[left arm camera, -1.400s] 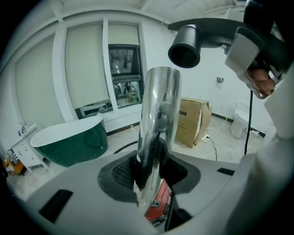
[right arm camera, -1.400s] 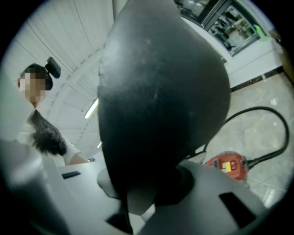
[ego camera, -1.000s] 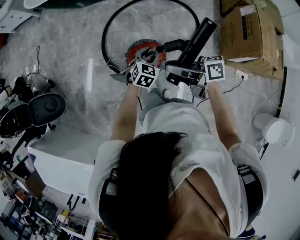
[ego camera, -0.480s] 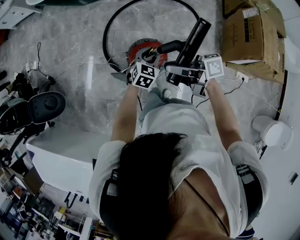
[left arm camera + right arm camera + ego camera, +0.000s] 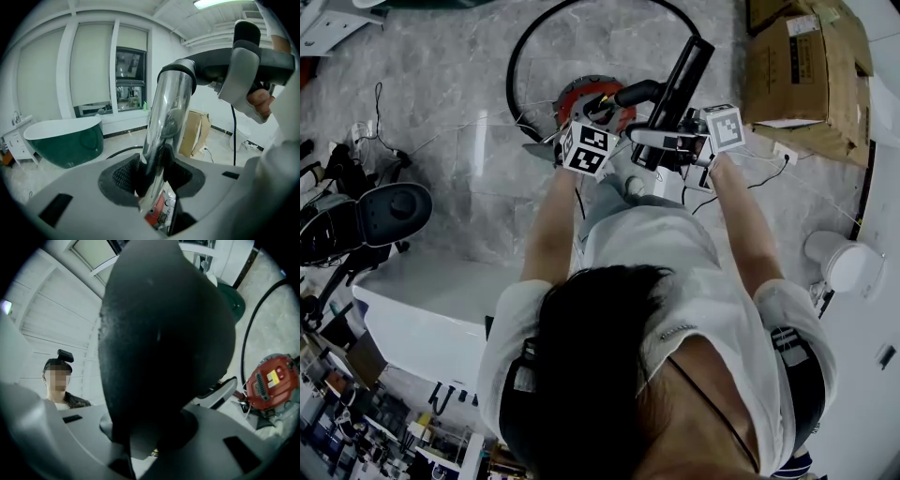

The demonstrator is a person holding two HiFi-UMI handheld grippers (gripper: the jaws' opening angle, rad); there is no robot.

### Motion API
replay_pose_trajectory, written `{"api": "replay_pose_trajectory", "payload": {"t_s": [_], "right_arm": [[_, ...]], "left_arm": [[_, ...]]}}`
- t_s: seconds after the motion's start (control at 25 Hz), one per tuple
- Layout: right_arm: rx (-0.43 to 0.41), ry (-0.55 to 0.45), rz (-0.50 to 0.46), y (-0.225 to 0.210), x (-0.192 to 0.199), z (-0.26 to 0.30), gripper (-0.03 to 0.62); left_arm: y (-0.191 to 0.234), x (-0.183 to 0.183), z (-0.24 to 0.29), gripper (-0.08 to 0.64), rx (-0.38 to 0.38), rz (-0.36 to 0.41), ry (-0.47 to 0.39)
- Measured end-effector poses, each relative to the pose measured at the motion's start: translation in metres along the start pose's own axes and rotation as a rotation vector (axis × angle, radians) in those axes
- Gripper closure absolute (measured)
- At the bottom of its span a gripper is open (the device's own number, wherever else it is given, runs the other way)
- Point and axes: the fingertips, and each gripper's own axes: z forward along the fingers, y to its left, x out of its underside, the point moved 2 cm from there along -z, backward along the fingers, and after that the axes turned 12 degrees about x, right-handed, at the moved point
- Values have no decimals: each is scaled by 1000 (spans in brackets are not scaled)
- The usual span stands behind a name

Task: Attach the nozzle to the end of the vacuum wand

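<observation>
The left gripper (image 5: 152, 180) is found clamped on the chrome wand (image 5: 168, 112), which rises between its jaws to a black collar. The right gripper (image 5: 150, 437) is found closed on the black nozzle (image 5: 680, 80), which is seen upper centre in the head view, slanting towards the upper right. In the left gripper view the nozzle's neck is seen meeting the wand's upper end; whether it is fully seated cannot be told. A yellow label is noted on the red vacuum body (image 5: 271, 383), its print too small to be read. A white label on the cardboard box (image 5: 797, 66) is likewise illegible. Most of the right gripper view is blocked by the nozzle. The black hose (image 5: 525, 47) is cut off at the top edge.
</observation>
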Motion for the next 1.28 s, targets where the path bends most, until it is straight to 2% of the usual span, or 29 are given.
{"api": "replay_pose_trajectory", "payload": {"t_s": [0.24,0.4,0.84,1.28], "right_arm": [[20,16,-14,2,2,5,492],[105,82,-106,3,6,13,492],[245,243,-235,0,15,19,492],[389,319,-352,-8,21,22,492]], "left_arm": [[1,2,-3,410,10,-3,-9],[3,2,-6,410,-5,-10,-21],[2,5,-9,410,20,8,-9],[2,5,-6,410,31,1,-7]]}}
